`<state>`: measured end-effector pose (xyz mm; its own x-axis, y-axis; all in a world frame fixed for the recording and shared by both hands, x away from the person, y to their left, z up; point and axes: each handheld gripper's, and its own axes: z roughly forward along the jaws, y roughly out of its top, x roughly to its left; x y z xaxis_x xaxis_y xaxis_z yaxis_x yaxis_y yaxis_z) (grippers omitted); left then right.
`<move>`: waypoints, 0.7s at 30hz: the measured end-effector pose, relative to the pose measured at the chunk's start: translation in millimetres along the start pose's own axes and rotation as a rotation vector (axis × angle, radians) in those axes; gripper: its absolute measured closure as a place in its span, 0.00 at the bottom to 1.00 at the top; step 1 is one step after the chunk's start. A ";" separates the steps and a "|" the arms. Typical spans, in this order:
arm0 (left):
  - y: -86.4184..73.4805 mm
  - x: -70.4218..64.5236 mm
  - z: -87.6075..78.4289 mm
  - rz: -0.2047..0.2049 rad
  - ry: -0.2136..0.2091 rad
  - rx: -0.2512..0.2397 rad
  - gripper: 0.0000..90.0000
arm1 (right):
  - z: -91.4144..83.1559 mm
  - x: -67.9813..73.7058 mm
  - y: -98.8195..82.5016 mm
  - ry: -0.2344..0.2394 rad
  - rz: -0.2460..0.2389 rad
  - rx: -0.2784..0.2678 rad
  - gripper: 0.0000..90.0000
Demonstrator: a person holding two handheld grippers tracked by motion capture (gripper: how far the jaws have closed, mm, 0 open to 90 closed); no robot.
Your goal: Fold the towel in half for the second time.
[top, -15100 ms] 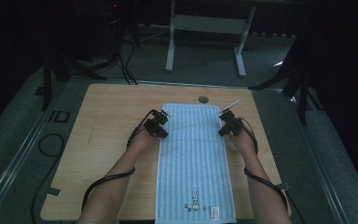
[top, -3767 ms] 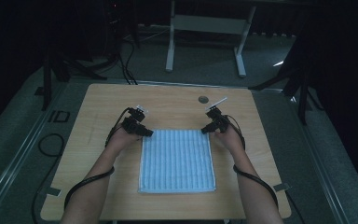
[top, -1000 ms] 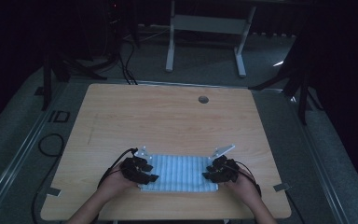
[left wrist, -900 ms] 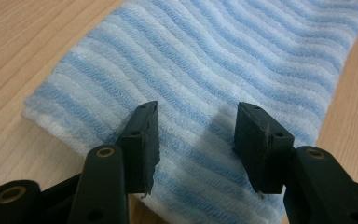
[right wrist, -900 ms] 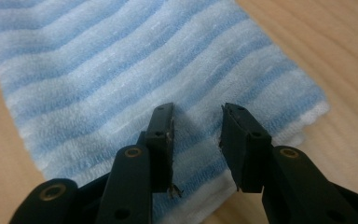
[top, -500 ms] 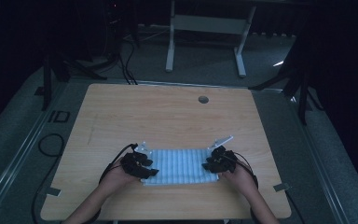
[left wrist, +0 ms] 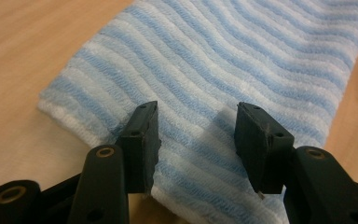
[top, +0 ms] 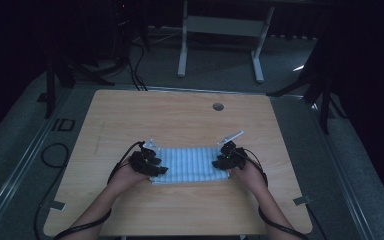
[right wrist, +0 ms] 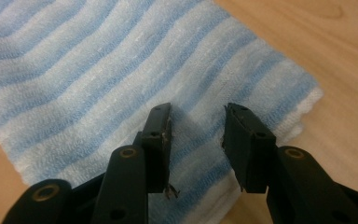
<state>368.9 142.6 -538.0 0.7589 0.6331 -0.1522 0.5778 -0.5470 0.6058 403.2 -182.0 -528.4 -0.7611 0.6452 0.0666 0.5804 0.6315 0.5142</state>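
A striped towel (top: 190,165), folded to a narrow band, lies near the table's (top: 180,120) front edge. Both tongs, left (left wrist: 196,135) and right (right wrist: 196,135), stand part-open over its ends, nothing gripped; the right jaws have just been opening. Next, fresh grips are likely needed for another fold.

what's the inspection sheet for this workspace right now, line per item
surface: wooden table, light grain, round hole near its far edge
job's things: blue and white striped towel, folded into a thick band lying flat near the person's edge
clutter: nothing seen
grippers: left gripper over the towel's left end, jaws apart, towel surface under them, nothing pinched; right gripper over the right end, jaws apart after just opening further, nothing between the pads
cables: one trails from each gripper along the forearms; black loop on the floor at left
surroundings: dark room, grey floor, white table frame beyond
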 end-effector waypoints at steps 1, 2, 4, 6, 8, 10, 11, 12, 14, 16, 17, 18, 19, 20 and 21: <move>1.5 2.9 0.5 0.003 0.007 0.001 0.55 | 1.4 -1.1 2.5 -0.003 0.003 0.000 0.67; 3.0 5.7 0.9 -0.007 0.011 0.000 0.55 | 2.8 -2.1 4.9 -0.007 0.004 -0.001 0.66; 6.0 10.6 1.7 -0.014 0.015 0.003 0.55 | 5.3 -4.6 9.8 -0.008 0.012 0.001 0.66; 8.5 14.4 2.5 -0.019 0.023 0.006 0.55 | 7.6 -7.7 14.3 -0.008 0.016 0.002 0.65; 9.7 16.5 2.7 -0.017 0.024 0.009 0.55 | 8.7 -9.2 16.6 -0.008 0.023 0.004 0.65; 12.1 21.9 3.6 -0.028 0.026 0.005 0.55 | 11.8 -13.7 22.8 0.000 0.038 0.004 0.61; 12.6 23.2 4.1 -0.033 0.026 0.003 0.55 | 13.1 -14.6 24.9 -0.001 0.040 0.005 0.60; 13.1 24.9 4.7 -0.038 0.028 -0.001 0.55 | 14.1 -15.2 26.5 -0.005 0.035 0.005 0.60; 13.7 26.5 5.1 -0.042 0.029 -0.003 0.55 | 15.4 -15.6 28.6 -0.011 0.033 0.006 0.59; 17.0 34.1 5.7 -0.052 0.035 -0.003 0.55 | 19.0 -18.7 35.4 -0.015 0.040 0.009 0.59; 18.1 36.4 6.0 -0.058 0.036 -0.005 0.55 | 20.0 -19.6 37.3 -0.016 0.042 0.011 0.59; 19.0 38.7 6.1 -0.063 0.036 -0.005 0.55 | 20.9 -20.4 39.2 -0.017 0.039 0.014 0.59; 19.6 40.4 6.3 -0.070 0.038 -0.008 0.55 | 21.8 -20.9 41.2 -0.018 0.042 0.016 0.59; 19.6 42.0 6.6 -0.073 0.039 -0.014 0.55 | 22.7 -21.2 42.9 -0.021 0.043 0.016 0.59; 19.4 43.6 6.7 -0.075 0.039 -0.015 0.55 | 23.9 -21.6 44.2 -0.024 0.043 0.012 0.59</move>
<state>415.2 156.0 -538.1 0.7016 0.6926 -0.1673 0.6274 -0.4892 0.6058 452.2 -157.7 -527.5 -0.7281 0.6820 0.0681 0.6161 0.6077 0.5012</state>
